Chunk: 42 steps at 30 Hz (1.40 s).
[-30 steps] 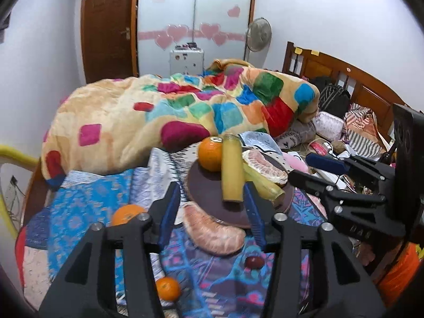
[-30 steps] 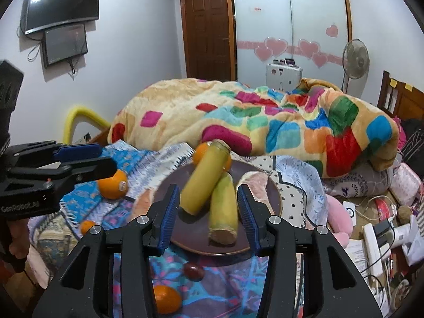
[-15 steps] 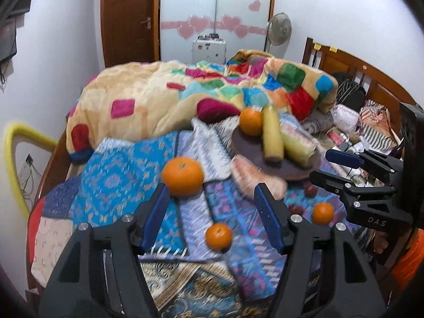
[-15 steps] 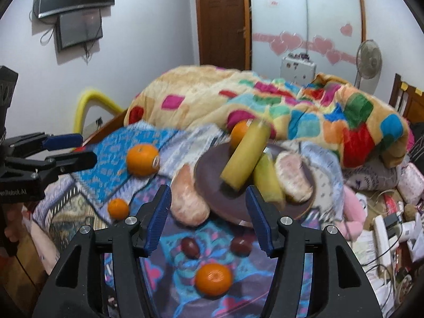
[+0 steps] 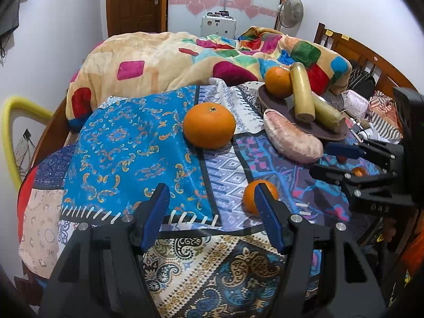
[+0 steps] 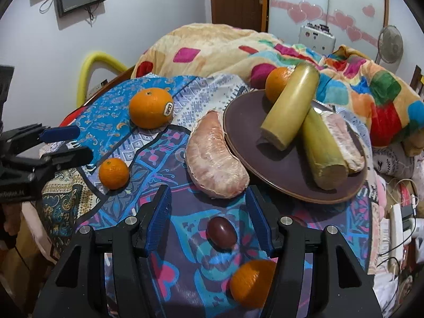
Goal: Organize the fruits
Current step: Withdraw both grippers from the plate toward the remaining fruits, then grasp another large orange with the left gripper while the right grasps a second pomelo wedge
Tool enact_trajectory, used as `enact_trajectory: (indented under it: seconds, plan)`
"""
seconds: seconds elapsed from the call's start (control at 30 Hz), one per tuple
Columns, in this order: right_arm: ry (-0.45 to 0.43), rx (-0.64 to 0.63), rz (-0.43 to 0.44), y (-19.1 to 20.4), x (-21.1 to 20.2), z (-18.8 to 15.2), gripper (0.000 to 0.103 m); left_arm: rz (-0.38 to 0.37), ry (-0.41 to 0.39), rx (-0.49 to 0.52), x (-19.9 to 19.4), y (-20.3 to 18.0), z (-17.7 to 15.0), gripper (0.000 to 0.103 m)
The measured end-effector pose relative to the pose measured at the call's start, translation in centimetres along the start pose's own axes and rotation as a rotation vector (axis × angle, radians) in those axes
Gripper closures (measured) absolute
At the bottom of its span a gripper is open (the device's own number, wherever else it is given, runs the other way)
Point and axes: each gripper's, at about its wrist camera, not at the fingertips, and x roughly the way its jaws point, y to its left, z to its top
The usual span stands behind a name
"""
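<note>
A brown plate [image 6: 286, 169] holds an orange [image 6: 277, 83], two yellow-green stalks [image 6: 291, 106] and a pomelo segment [image 6: 344, 137]. A second pomelo segment [image 6: 214, 156] lies against its left rim. On the cloth lie a large orange [image 5: 209, 126], a small orange [image 5: 251, 197], another small orange [image 6: 251, 282] and a dark plum [image 6: 221, 232]. My left gripper [image 5: 212, 212] is open and empty, near the small orange. My right gripper [image 6: 208, 217] is open and empty over the plum.
Patterned cloths [image 5: 132, 145] cover the surface, with a colourful blanket [image 5: 172, 58] heaped behind. A yellow curved rail [image 5: 10, 122] stands at the left edge. Clutter and cables [image 6: 397, 212] lie to the right of the plate.
Both grippers have pulled back and swung left from the plate. The loose oranges and the plum now show closer in both views. Both stay open.
</note>
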Motion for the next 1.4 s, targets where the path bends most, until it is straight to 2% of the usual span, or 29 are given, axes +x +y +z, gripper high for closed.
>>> enact_trajectory:
  seconds: [0.17, 0.3, 0.33, 0.37, 0.4, 0.47, 0.57, 0.7, 0.77, 0.83, 1.1, 1.17, 1.4]
  plan:
    - [0.023, 0.021, -0.025, -0.1, 1.1, 0.6, 0.049, -0.006, -0.013, 0.019, 0.1, 0.0, -0.1, 0.037]
    - [0.033, -0.01, -0.048, 0.5, 1.6, 0.8, 0.048, -0.017, -0.015, 0.03, 0.4, -0.1, -0.2, 0.037]
    - [0.027, -0.028, -0.061, 0.8, 1.6, 0.7, 0.053, -0.017, -0.015, 0.032, 0.4, -0.1, -0.1, 0.037]
    - [0.024, -0.042, -0.075, 1.1, 1.5, 0.7, 0.065, -0.015, -0.017, 0.033, 0.4, -0.1, -0.1, 0.037]
    - [0.025, -0.064, -0.078, 1.4, 1.4, 0.5, 0.07, -0.015, -0.018, 0.032, 0.5, -0.1, 0.0, 0.037]
    - [0.025, -0.079, -0.059, 1.7, 1.1, 0.4, 0.077, -0.017, -0.018, 0.033, 0.6, -0.1, 0.3, 0.037]
    - [0.018, -0.103, -0.034, 2.1, 0.7, 0.1, 0.081, -0.015, -0.013, 0.037, 1.0, -0.1, 1.2, 0.037]
    - [-0.009, -0.078, -0.015, 1.6, 0.1, 0.2, 0.08, -0.01, 0.01, 0.047, 2.4, -0.2, 3.1, 0.037]
    - [-0.013, -0.054, 0.021, 1.1, -0.1, 0.5, 0.066, -0.009, 0.023, 0.054, 3.2, -0.3, 3.8, 0.037]
    - [-0.025, -0.04, 0.041, 0.9, -0.3, 0.6, 0.056, -0.002, 0.042, 0.051, 4.5, -0.1, 4.8, 0.037]
    - [-0.018, -0.069, 0.037, 0.9, 0.7, 1.3, 0.056, 0.0, 0.068, 0.053, 7.8, 0.1, 6.9, 0.037]
    - [-0.005, -0.078, 0.04, 1.0, 1.1, 1.4, 0.056, 0.019, 0.061, 0.07, 8.2, -0.1, 7.1, 0.037]
    - [0.049, -0.081, 0.045, 1.3, 2.5, 1.9, 0.056, 0.017, 0.061, 0.095, 8.3, -0.1, 7.1, 0.039]
